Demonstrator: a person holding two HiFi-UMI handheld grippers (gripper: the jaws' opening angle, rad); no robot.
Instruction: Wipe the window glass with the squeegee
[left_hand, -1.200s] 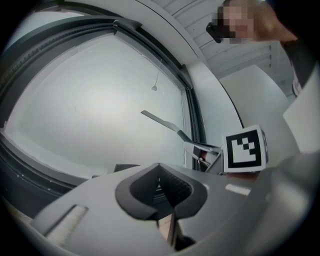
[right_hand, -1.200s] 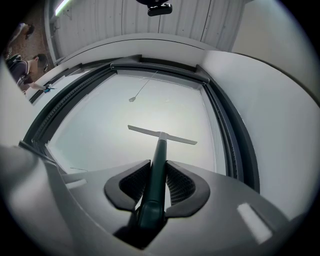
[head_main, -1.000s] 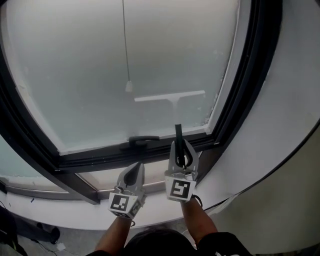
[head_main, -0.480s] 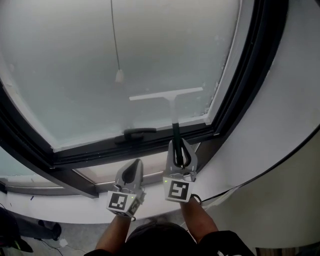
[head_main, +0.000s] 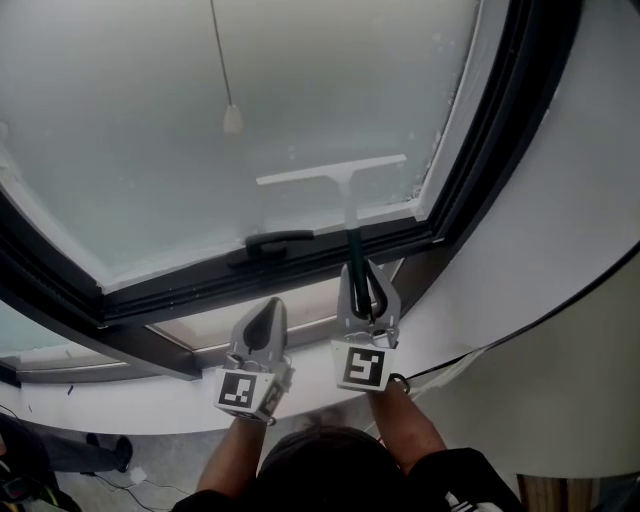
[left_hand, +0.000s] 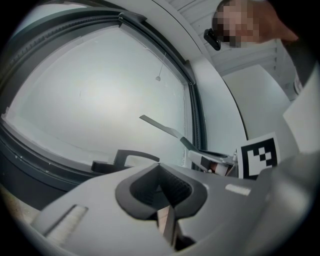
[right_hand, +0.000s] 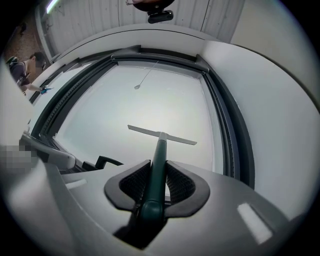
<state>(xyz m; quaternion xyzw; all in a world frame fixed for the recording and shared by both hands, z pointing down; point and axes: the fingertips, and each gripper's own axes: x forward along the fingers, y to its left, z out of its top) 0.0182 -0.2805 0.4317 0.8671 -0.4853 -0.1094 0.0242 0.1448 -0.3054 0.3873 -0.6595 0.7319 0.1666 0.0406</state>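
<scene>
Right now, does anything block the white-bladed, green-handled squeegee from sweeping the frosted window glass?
Mostly no. The right gripper is shut on the green-handled squeegee, its blade at the frosted window glass. Only a thin cord with a white pull hangs before the pane, up and left of the blade.

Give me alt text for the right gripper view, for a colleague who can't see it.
The right hand-held gripper is shut on the dark green handle of a squeegee, whose pale blade lies across the frosted glass. A dark frame borders the glass, with a window handle at lower left and a cord hanging above.
</scene>
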